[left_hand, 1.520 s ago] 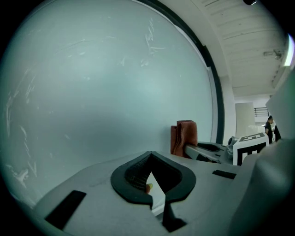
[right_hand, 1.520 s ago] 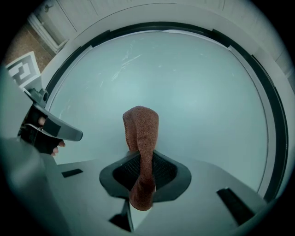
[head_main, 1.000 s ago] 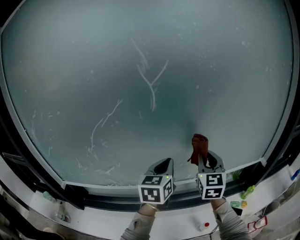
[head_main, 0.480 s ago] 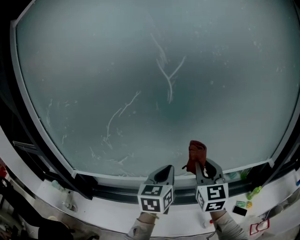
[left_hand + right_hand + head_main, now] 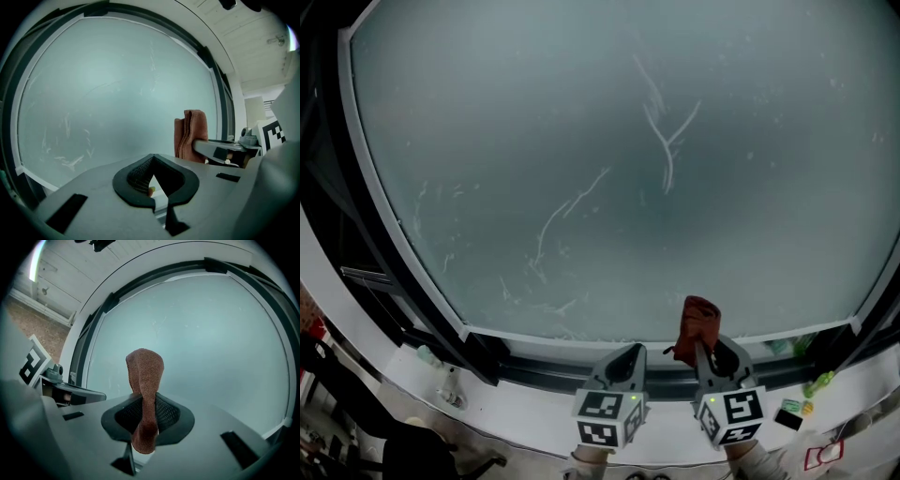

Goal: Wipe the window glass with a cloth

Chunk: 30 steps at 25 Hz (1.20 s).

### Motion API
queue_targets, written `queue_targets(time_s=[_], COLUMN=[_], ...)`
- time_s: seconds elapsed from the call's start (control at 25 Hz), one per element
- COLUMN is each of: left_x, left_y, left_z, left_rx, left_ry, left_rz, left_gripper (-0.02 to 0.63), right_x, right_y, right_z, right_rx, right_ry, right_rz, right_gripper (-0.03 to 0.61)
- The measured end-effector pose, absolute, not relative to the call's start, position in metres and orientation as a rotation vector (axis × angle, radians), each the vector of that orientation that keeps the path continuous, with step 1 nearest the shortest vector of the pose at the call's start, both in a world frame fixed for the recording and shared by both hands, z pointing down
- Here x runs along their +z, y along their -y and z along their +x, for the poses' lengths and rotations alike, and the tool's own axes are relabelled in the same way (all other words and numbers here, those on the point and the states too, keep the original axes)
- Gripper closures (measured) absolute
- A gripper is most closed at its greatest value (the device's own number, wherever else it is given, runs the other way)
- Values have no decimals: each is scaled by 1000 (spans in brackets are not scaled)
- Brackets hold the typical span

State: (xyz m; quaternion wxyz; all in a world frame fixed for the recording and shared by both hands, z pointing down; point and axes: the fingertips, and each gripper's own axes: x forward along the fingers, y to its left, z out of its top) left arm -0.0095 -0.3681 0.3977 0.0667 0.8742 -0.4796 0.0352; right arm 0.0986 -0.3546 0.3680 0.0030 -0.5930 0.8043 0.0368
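Observation:
The frosted window glass fills the head view, with white streaks up high and more streaks lower left. My right gripper is shut on a folded red-brown cloth that stands upright above its jaws, low in front of the pane's bottom edge. The right gripper view shows the cloth pinched between the jaws of that gripper. My left gripper sits beside it to the left, shut with nothing in it. From the left gripper view the cloth is apart from the glass.
A dark window frame and a white sill run below the glass. Small green items and a card lie on the sill at right. A small bottle stands at left.
The window has slid up and to the right in the head view, and both grippers sit lower, over the sill. The cloth stays clamped in the right gripper.

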Motion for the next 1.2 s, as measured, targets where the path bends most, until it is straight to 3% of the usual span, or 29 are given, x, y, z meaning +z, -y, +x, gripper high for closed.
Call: queue_targets(time_s=[1.2], left_x=[384], left_y=[367], left_z=[-12], left_rx=[37], left_ry=[1395], left_rz=[2671], left_gripper=[611], right_x=[373], right_y=[340], right_z=[82], right_rx=[100], right_ry=[-2561], right_rz=[-1853], right_gripper=[531])
